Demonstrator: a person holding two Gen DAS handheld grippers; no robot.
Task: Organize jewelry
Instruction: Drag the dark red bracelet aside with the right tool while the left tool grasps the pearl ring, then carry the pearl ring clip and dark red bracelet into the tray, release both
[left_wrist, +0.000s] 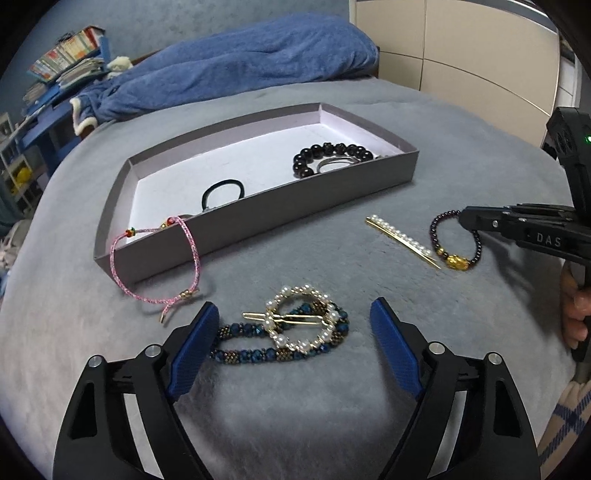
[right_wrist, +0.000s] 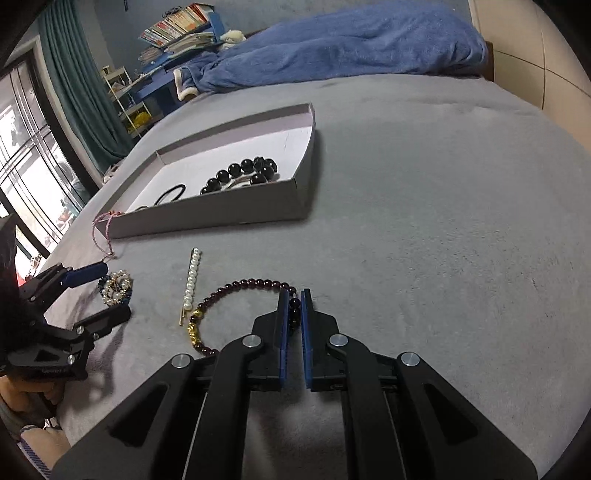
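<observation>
— Gripping garnet bracelet (right_wrist: 236, 286) at 3 o'clock of its loop: right gripper (right_wrist: 294, 295) clenched on a few beads only. Could swing on lifting, drag gold charm across blanket (right_wrist: 424, 221), maybe snag pearl pin (right_wrist: 192, 280) just beside at 9 o'clock.

— Noted. Left gripper (left_wrist: 291, 325)?

— Spread wide, straddling blue bracelet (left_wrist: 280, 339) with pearl clip (left_wrist: 301, 319) lying on top; touching neither. Closing now risks catching one and flicking the other away.

— Tray (left_wrist: 258, 206)?

— At 12 o'clock, already holding black beads (left_wrist: 325, 155) and hair tie (left_wrist: 223, 192). Pink cord (left_wrist: 159, 266) hanging over near wall; likely to slide out if bumped.
</observation>
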